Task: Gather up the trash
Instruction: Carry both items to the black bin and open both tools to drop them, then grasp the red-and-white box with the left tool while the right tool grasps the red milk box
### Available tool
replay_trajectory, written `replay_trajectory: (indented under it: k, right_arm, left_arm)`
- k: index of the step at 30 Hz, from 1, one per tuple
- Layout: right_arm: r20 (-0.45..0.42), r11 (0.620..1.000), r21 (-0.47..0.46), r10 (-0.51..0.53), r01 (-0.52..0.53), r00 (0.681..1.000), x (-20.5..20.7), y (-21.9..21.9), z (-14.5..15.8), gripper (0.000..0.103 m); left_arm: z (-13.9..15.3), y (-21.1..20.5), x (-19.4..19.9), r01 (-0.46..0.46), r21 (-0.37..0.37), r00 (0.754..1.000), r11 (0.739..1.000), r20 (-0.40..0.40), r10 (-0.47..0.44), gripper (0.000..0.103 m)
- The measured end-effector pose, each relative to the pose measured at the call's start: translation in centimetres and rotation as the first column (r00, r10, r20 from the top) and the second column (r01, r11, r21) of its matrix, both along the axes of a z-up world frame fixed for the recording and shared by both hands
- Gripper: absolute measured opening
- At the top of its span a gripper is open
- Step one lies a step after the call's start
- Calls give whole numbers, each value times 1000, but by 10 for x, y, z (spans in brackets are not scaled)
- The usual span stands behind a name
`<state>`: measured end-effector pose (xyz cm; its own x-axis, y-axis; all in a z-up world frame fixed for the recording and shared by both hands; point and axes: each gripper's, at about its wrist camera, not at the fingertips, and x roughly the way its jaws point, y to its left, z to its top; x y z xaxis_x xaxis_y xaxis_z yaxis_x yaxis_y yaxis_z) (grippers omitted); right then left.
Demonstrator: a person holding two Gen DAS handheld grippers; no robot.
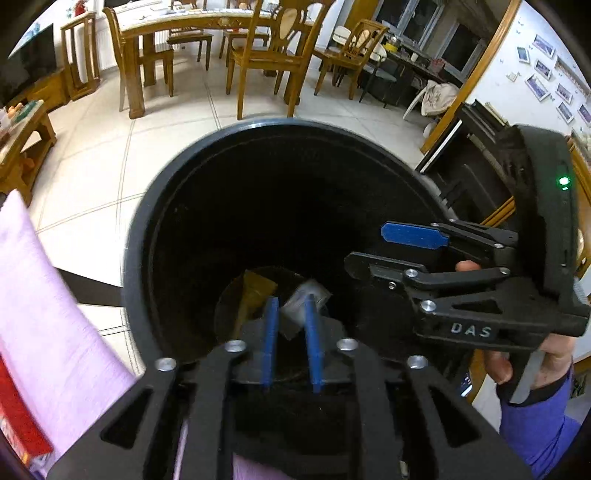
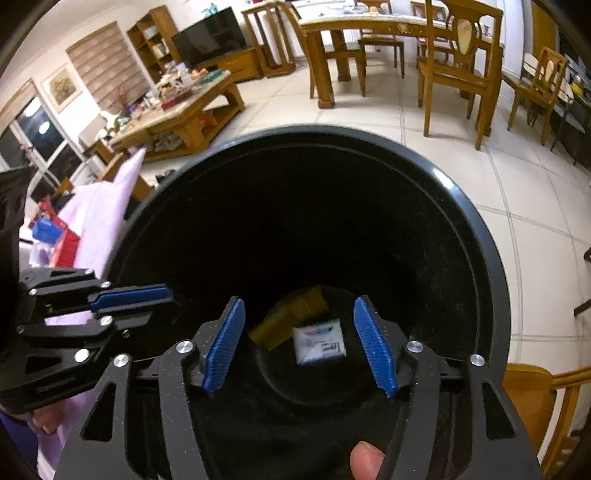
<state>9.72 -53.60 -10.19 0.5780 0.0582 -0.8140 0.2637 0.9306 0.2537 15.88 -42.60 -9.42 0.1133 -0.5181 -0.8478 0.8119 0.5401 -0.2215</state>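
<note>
A black round trash bin (image 1: pixel 207 177) fills both views; its rim also shows in the right wrist view (image 2: pixel 476 221). At its bottom lie a brown paper piece (image 2: pixel 288 317) and a blurred white printed packet (image 2: pixel 320 340). In the left wrist view the brown piece (image 1: pixel 255 291) and a crumpled clear wrapper (image 1: pixel 306 295) lie below. My left gripper (image 1: pixel 291 314) hangs over the bin mouth, jaws slightly apart and empty. My right gripper (image 2: pixel 299 343) is wide open above the bin, empty. Each gripper shows in the other's view, the right one (image 1: pixel 399 251) and the left one (image 2: pixel 147 299).
A pink cushion (image 1: pixel 40 295) lies left of the bin, with red packaging (image 1: pixel 18 417) beside it. A wooden dining table (image 1: pixel 192 22) and chairs (image 1: pixel 273 51) stand behind on the tiled floor (image 1: pixel 103 155). A cluttered coffee table (image 2: pixel 177 107) stands at the left.
</note>
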Motion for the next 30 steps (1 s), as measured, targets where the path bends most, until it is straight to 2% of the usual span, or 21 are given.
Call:
replay_trajectory:
  k: [2,3,4,9,10,12,17,21,23,27,30]
  right_arm:
    - [39,1000,11,-12,12,999,-5,0,8,74]
    - [77,999,24,-23,21,997,-9,3,16,82]
    - [99,999,33,-31,28,995,-12,5,21,85]
    - [205,1000,23,-3,-2,979,-20,34,57,91]
    - [225,1000,12,15,-18,974,-19,46,64,91]
    - [256,999,-7,53,-53,965,-16,68,77,92]
    - [282,984,-44,178,-173,943,4,138,95,92]
    - [259,961,-82,277,-265,925,32,199,95,92]
    - [238,949,-90,315,-302,919,49,223,90,92]
    - [178,936,-92,351,-339,919,82,254,75,92]
    - [134,932,-94,361,-351,923,110,269,60,92]
  left_arm:
    - [13,14,-4,-30,-36,999,999,29,31,75]
    - [22,23,-5,-51,-63,997,997,53,54,83]
    - [29,30,-6,-66,-84,995,994,68,72,90]
    - [71,91,-5,-149,-203,983,968,79,168,94]
    - [82,114,-1,-188,-230,972,955,94,214,98]
    - [96,151,4,-247,-270,952,931,114,285,98]
    - [117,229,26,-372,-304,895,877,132,425,98]
    - [122,282,68,-507,-275,820,817,140,555,98]
    - [119,293,86,-538,-250,797,805,160,582,98]
    - [107,288,130,-548,-145,793,824,223,567,98]
    - [93,287,160,-555,-86,797,827,231,559,98]
